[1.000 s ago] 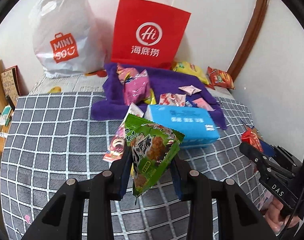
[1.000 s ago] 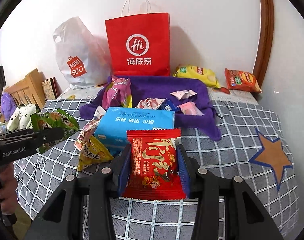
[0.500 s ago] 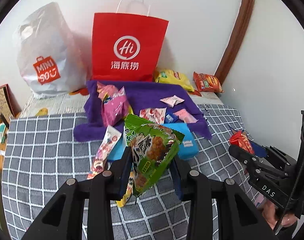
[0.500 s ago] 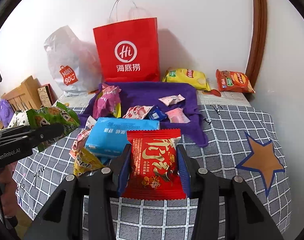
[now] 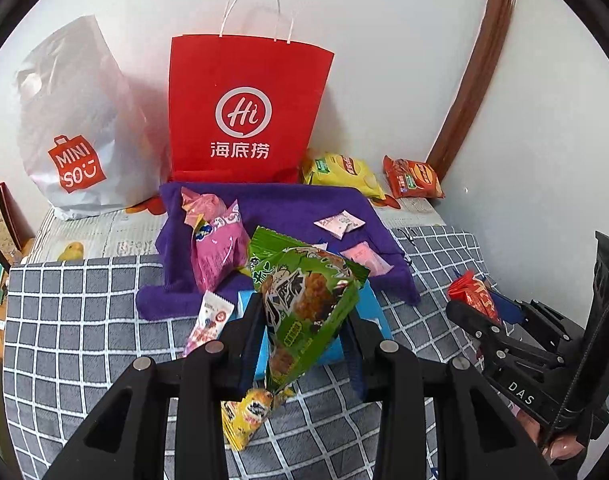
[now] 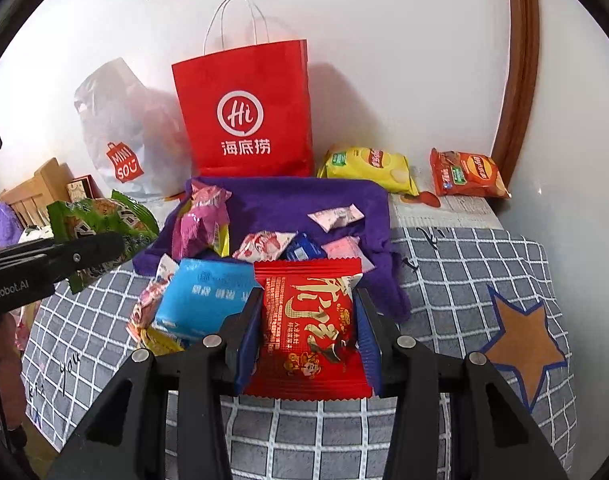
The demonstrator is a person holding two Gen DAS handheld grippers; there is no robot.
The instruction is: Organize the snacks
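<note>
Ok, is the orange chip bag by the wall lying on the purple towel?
No, in the right wrist view the orange chip bag lies off the purple towel, beyond the yellow chip bag.

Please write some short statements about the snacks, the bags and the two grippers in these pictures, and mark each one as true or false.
1. The left gripper is shut on a green snack packet. True.
2. The right gripper is open and empty. False: it is shut on a red snack packet.
3. The red paper bag stands upright against the wall, behind the purple towel. True.
4. The yellow chip bag lies on the purple towel. False: it lies beside the towel, near the wall.
5. The blue packet is inside the red paper bag. False: it lies on the checked cloth.
</note>
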